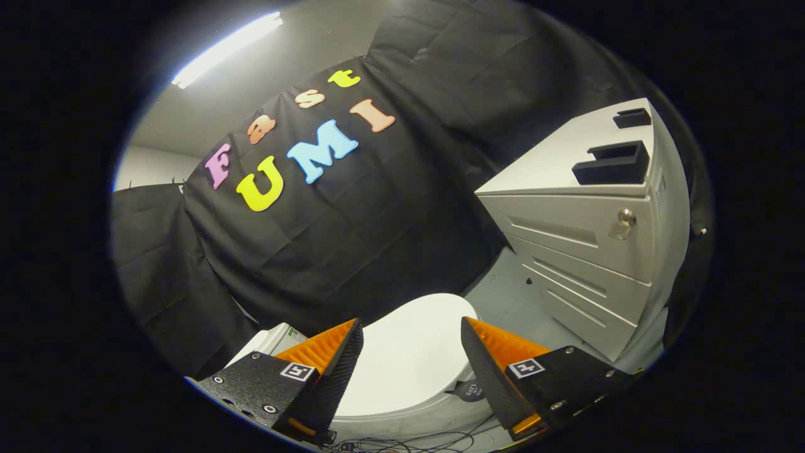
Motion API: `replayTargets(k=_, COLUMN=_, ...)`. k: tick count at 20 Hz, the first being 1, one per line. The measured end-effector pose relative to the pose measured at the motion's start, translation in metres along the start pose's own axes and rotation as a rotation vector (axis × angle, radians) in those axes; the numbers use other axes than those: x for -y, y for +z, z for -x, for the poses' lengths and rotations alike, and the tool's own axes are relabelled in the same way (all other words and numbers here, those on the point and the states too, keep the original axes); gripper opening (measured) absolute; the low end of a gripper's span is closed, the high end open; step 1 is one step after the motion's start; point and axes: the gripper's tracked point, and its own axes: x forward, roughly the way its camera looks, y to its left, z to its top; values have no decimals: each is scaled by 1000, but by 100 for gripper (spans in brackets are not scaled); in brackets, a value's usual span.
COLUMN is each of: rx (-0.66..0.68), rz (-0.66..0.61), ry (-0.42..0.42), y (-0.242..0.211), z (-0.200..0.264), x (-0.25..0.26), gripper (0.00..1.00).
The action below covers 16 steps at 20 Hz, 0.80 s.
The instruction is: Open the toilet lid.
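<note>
- Gripper [412, 340]: jaws spread wide, nothing betw. them; both fingers show at bottom centre of frame, tilted w/ the whole view.
- Toilet lid [409, 358]: white, closed flat on the bowl, lower centre of frame, seen through the gap betw. the fingers and just beyond the tips. No contact yet.
- Cistern [273, 340]: white corner visible lower left, behind the left finger – so hinge side prob. that way; free front edge of lid toward lower right. Judgement only, hinge itself hidden.
- Handling (est.): rigid moulded plastic, glossy → slippery; light-to-moderate weight, pivots on hinge, not fragile but may drop back if released early.
- Where to take hold: front rim, far from hinge, for best leverage; hook one finger under the lip or pinch the rim edge. Top face too smooth and broad to pinch.
- Drawer cabinet [591, 251]: grey, right of frame, well apart from toilet; not in the way.
- Cables [402, 443] on floor at very bottom, near bowl base – avoid snagging.
</note>
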Motion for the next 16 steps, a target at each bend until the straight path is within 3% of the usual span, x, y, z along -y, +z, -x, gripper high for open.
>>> replayTargets(k=13, rx=-138, rz=-249, ry=-196, y=-82, z=-18, x=63, gripper=94)
replayTargets(k=16, rx=-167, rz=-305, ry=-208, y=-98, z=-19, x=71, gripper=80)
